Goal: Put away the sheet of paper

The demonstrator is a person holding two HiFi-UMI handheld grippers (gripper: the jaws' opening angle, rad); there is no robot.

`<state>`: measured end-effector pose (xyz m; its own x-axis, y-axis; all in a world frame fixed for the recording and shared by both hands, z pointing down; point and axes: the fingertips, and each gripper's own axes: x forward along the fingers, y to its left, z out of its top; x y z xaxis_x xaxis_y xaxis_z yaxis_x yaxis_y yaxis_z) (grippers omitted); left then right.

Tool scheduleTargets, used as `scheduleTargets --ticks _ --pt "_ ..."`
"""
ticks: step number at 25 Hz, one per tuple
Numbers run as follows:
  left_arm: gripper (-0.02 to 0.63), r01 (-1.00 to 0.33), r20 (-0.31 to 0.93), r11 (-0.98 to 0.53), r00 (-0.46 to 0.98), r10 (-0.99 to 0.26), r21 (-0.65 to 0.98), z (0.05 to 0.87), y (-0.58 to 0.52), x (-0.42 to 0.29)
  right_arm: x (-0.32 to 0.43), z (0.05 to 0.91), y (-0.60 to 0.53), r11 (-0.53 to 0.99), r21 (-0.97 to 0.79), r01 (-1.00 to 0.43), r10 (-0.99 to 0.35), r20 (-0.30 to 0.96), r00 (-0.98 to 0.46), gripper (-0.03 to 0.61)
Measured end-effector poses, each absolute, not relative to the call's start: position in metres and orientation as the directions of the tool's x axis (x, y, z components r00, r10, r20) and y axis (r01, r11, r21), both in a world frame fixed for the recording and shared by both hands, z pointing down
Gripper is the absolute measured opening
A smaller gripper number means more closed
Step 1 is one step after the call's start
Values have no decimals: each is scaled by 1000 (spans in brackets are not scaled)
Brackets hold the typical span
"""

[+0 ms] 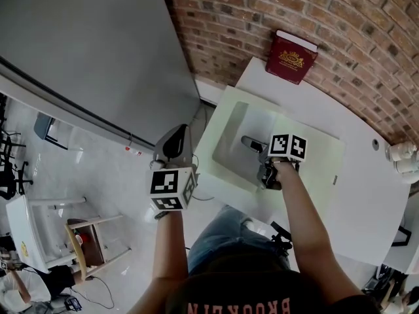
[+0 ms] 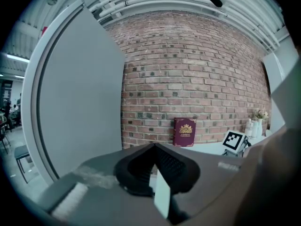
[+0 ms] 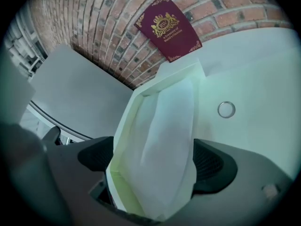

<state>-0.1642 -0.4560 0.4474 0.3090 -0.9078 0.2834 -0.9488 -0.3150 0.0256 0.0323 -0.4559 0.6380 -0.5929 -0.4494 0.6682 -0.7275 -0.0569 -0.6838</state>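
Observation:
A pale green folder (image 1: pixel 314 159) lies open on the white table (image 1: pixel 366 201). My left gripper (image 1: pixel 177 136) hangs off the table's left edge, shut on a thin pale strip (image 2: pixel 162 197). This strip looks like the folder's lifted cover (image 3: pixel 123 140). A white sheet of paper (image 3: pixel 164 126) lies inside the folder (image 1: pixel 239 146) and runs between the jaws of my right gripper (image 3: pixel 155 161). Those jaws stand wide open, with the pads (image 3: pixel 214 164) apart from the sheet. In the head view the right gripper (image 1: pixel 257 157) sits over the folder's near half.
A dark red book (image 1: pixel 291 57) leans against the brick wall at the table's back. A round metal ring (image 3: pixel 226 109) sits in the tabletop right of the folder. White vases (image 1: pixel 402 156) stand at the far right. A grey panel (image 1: pixel 85 51) and a wooden chair (image 1: pixel 85 244) stand on the left.

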Motion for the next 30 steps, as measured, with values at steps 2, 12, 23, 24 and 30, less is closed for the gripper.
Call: scheduleTargets --ticks 2,12,23,24,30 --pt "0 -948 278 -317 311 -909 24 444 -452 -161 32 631 -453 -32 -699 -714 -458 646 -611 518" --pt "0 -947 242 -322 315 -918 14 425 -425 -145 55 599 -432 53 -614 -788 -546 643 -538 97" --pt "0 -937 195 -350 345 -918 7 409 -380 -117 77 536 -398 192 -584 -789 -703 479 -526 3" --pt "0 -936 190 -352 347 -918 5 407 -376 -114 79 528 -394 208 -580 -788 -715 459 -527 2" --pt "0 -929 150 -371 366 -919 -5 391 -349 -95 91 470 -363 326 -515 -793 -788 315 -529 2"
